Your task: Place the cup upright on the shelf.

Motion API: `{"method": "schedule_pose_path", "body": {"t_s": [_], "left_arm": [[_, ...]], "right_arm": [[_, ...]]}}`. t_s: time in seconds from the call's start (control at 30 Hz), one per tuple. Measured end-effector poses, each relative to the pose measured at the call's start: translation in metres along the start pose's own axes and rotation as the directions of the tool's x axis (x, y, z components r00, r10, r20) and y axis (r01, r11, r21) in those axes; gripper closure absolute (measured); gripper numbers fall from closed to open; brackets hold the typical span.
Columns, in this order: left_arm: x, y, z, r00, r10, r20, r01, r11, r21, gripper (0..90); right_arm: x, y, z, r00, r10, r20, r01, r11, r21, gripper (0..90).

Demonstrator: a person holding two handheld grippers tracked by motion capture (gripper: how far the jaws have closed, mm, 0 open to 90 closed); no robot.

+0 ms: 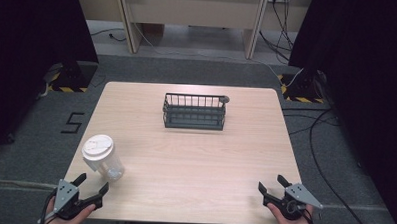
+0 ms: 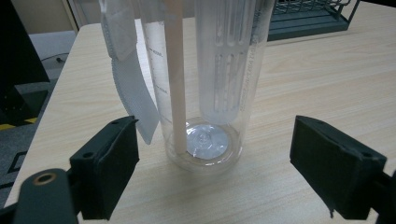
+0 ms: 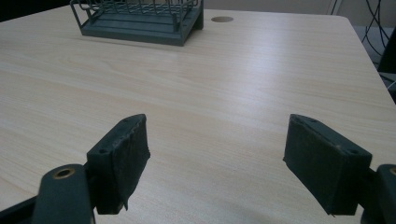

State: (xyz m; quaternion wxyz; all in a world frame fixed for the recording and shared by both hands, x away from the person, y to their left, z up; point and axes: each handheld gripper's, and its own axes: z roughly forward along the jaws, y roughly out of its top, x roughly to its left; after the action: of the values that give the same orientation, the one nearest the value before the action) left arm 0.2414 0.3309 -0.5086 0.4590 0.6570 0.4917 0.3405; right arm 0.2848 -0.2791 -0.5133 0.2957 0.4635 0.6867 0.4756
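Clear bottle (image 2: 205, 93) with straw inside, left gripper (image 2: 215, 163) wide open, holding nothing, just short.

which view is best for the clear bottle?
Left gripper view: the clear bottle stands close up between the open jaws of the left hand-held gripper, showing its base, straw, inner strainer and strap. The high view shows it whole but small, white lid on top, near the table's left front corner.
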Motion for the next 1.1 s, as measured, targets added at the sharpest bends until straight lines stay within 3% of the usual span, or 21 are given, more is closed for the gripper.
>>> {"method": "schedule_pose_path", "body": {"t_s": [0.6, 1.1], "left_arm": [[-0.013, 0.01, 0.013, 0.9992, 0.027, 0.031, -0.027, 0.9996, -0.001, 15.4], [-0.004, 0.018, 0.027, 0.9998, 0.014, 0.014, -0.015, 0.9998, 0.012, 14.7]], "right_arm": [[-0.001, 0.0, 0.0, 1.0, 0.003, -0.003, -0.003, 1.0, -0.004, 22.0], [-0.001, 0.0, 0.0, 1.0, 0.004, -0.004, -0.004, 1.0, -0.001, 22.1]]}}
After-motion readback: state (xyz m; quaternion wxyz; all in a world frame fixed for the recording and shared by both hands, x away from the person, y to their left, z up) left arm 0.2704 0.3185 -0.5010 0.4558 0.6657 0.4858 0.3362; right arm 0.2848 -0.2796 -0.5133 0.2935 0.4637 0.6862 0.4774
